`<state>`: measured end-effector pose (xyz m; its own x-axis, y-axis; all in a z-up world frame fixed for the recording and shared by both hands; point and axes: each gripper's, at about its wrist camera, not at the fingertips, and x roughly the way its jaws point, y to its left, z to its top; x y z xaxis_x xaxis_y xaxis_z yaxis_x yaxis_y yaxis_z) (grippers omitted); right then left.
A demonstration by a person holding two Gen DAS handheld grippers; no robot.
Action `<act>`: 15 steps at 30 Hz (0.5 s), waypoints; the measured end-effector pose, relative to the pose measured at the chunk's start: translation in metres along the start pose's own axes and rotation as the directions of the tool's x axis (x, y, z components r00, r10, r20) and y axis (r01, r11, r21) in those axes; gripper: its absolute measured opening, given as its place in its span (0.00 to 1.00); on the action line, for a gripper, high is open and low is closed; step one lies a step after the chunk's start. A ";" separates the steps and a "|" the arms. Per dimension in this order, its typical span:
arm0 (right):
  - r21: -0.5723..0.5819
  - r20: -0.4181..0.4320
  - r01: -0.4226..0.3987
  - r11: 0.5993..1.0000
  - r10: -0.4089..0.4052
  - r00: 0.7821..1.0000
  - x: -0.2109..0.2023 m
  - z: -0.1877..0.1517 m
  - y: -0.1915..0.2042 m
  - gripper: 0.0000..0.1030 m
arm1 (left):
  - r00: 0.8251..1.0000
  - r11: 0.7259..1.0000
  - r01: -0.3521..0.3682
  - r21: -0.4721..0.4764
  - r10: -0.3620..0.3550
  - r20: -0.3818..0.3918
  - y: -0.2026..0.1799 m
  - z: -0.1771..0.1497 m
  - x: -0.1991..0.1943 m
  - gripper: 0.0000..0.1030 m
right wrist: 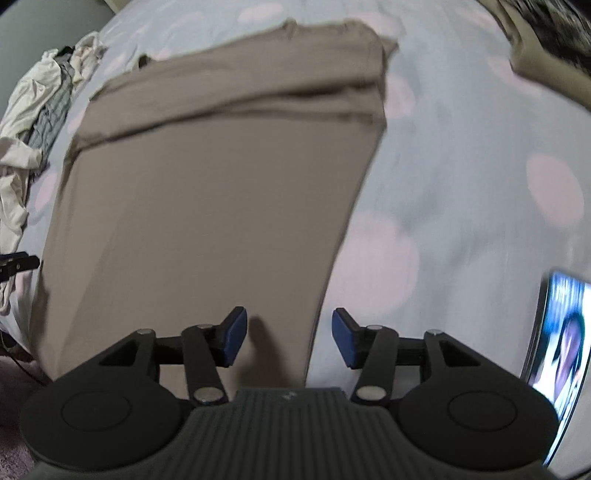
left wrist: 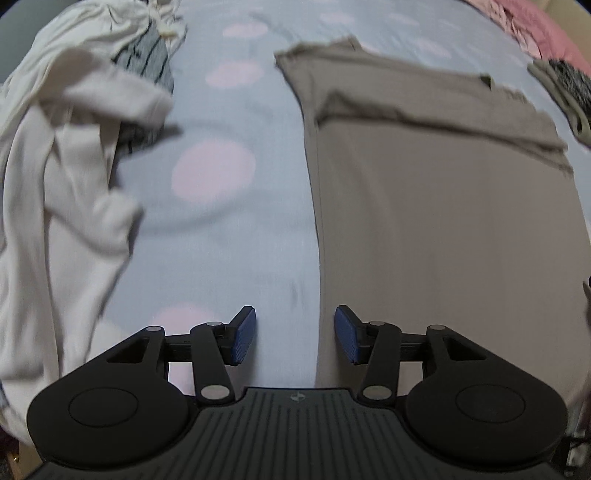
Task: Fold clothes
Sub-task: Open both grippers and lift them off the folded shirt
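Observation:
A taupe garment (left wrist: 443, 206) lies flat on the bed as a long folded panel, its sleeves laid over the far end. My left gripper (left wrist: 294, 335) hovers open over the garment's left edge near the front, nothing between its blue pads (left wrist: 244, 334). In the right wrist view the same taupe garment (right wrist: 207, 206) fills the middle. My right gripper (right wrist: 289, 338) is open above the garment's right edge, pads apart and bare. The tip of the left gripper (right wrist: 20, 264) shows at the left side of that view.
The bed sheet (left wrist: 229, 229) is pale blue with pink dots. A heap of cream and grey striped clothes (left wrist: 62, 158) lies to the left. Pink fabric (left wrist: 532, 26) and a dark knit piece (left wrist: 569, 85) sit far right. A lit tablet screen (right wrist: 561, 339) rests at the right.

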<state>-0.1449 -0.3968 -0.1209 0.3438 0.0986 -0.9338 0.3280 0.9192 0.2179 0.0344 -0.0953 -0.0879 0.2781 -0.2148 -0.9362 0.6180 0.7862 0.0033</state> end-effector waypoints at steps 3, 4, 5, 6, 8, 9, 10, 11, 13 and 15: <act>-0.009 -0.015 0.035 0.999 -0.035 0.999 -0.001 -0.023 0.010 0.53 | 0.999 1.000 -0.013 0.014 0.014 -0.046 -0.005 -0.017 0.001 0.44; -0.007 -0.021 0.044 0.999 -0.044 0.999 -0.001 -0.030 0.013 0.53 | 0.998 1.000 -0.014 0.018 0.015 -0.065 -0.007 -0.023 0.001 0.44; -0.004 -0.028 0.051 0.999 -0.051 0.998 -0.001 -0.037 0.017 0.53 | 0.997 1.000 -0.013 0.024 0.015 -0.077 -0.009 -0.029 0.002 0.44; 0.001 -0.032 0.052 0.999 -0.052 0.998 0.000 -0.044 0.020 0.53 | 0.997 0.999 -0.015 0.030 0.017 -0.075 -0.011 -0.035 0.000 0.44; 0.005 -0.038 0.058 0.998 -0.058 0.998 0.001 -0.058 0.026 0.54 | 0.997 0.999 -0.022 0.041 0.025 -0.075 -0.014 -0.041 -0.003 0.44; -0.021 -0.027 0.076 0.997 -0.077 0.997 0.001 -0.063 0.033 0.54 | 0.997 0.999 -0.026 0.047 0.030 -0.075 -0.016 -0.043 -0.004 0.43; -0.048 -0.020 0.092 0.995 -0.093 0.995 0.001 -0.067 0.038 0.54 | 0.997 0.998 -0.027 0.051 0.031 -0.075 -0.017 -0.044 -0.004 0.37; -0.066 -0.015 0.103 0.992 -0.104 0.994 0.001 -0.069 0.043 0.49 | 0.997 0.998 -0.021 0.056 0.025 -0.072 -0.019 -0.045 -0.005 0.32; -0.092 -0.007 0.108 0.990 -0.109 0.994 0.001 -0.071 0.050 0.37 | 0.998 0.997 -0.009 0.073 0.014 -0.069 -0.023 -0.046 -0.005 0.18; -0.093 0.000 0.102 0.990 -0.102 0.995 0.001 -0.072 0.051 0.12 | 0.998 0.996 -0.002 0.092 0.008 -0.065 -0.027 -0.046 -0.005 0.04</act>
<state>-0.1910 -0.3227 -0.1312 0.3086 0.0043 -0.9512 0.2778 0.9560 0.0945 -0.0182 -0.0887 -0.0993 0.2349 -0.1699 -0.9570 0.6824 0.7300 0.0379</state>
